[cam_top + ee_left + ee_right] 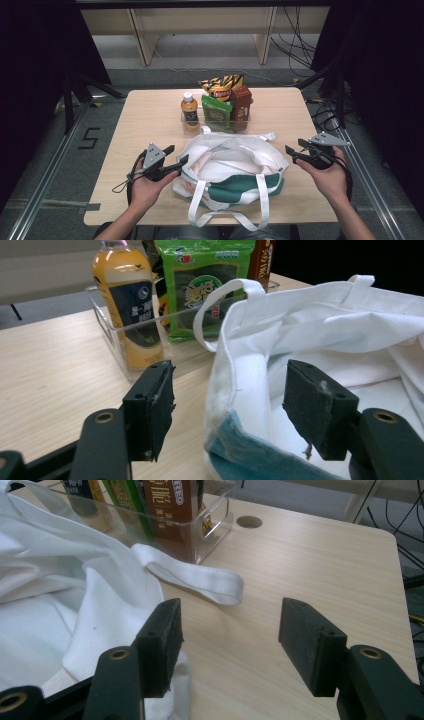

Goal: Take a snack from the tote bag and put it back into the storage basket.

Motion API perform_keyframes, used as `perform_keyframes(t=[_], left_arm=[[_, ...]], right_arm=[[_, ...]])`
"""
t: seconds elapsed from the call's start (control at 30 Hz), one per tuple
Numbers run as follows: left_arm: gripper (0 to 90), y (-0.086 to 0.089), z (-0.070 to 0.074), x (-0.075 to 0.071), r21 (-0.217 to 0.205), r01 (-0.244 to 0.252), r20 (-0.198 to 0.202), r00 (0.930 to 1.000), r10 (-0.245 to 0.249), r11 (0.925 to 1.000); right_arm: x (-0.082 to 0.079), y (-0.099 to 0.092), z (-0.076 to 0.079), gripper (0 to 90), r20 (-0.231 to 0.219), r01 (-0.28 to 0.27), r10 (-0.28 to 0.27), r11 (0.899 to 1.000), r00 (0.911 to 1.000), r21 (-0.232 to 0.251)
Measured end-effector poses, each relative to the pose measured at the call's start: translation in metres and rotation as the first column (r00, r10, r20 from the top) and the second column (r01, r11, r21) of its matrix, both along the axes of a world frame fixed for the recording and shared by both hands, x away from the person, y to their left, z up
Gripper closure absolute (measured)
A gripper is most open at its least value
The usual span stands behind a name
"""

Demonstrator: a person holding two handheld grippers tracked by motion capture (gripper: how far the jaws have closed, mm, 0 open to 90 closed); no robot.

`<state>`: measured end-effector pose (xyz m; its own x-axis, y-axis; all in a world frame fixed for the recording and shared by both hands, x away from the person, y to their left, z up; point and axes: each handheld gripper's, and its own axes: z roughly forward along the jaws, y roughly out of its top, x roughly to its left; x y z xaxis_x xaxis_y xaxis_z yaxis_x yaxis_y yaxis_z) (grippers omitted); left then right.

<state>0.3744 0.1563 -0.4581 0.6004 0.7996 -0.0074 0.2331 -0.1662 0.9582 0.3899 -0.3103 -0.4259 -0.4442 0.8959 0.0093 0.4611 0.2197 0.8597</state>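
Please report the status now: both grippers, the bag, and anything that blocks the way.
Left gripper open, jaws astride the tote bag rim, not pressing. Right gripper open over bare table. Clear bin of snacks behind bag; nothing blocking.

A light wooden desk [145,115] with rounded corners carries two things. A white tote bag [235,170] with a green panel lies slumped near the front edge, its straps trailing over that edge. Behind it, toward the far side, stands a clear plastic bin [192,129], resting directly on the desk, just beyond the bag.
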Motion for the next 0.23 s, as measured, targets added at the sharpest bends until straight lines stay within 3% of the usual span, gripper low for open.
perform_keyframes(t=[0.03,0.07,0.17,0.23], left_arm=[[36.3,-0.0010,0.0001,-0.0006,-0.018,0.000,-0.003,1.0000,0.000,0.9998],[36.2,-0.0002,0.0015,-0.0006,-0.005,0.002,0.006,1.0000,-0.002,1.0000],[36.1,0.0027,0.0013,0.0001,0.000,0.003,0.008,1.0000,-0.003,1.0000],[36.1,0.0048,0.0003,0.0014,-0.011,0.000,0.004,1.0000,0.000,0.9999]], right_arm=[[-0.0014,0.0013,-0.0002,43.2,-0.015,0.013,-0.013,1.000,0.9998,0.009],[-0.0015,0.0009,-0.0006,43.2,-0.023,0.013,-0.013,1.000,0.9996,0.004],[0.0017,-0.0016,-0.0025,43.2,0.005,0.002,-0.002,1.000,1.0000,-0.005],[0.0020,-0.0014,-0.0028,43.2,-0.005,0.001,-0.001,1.000,1.0000,0.003]])
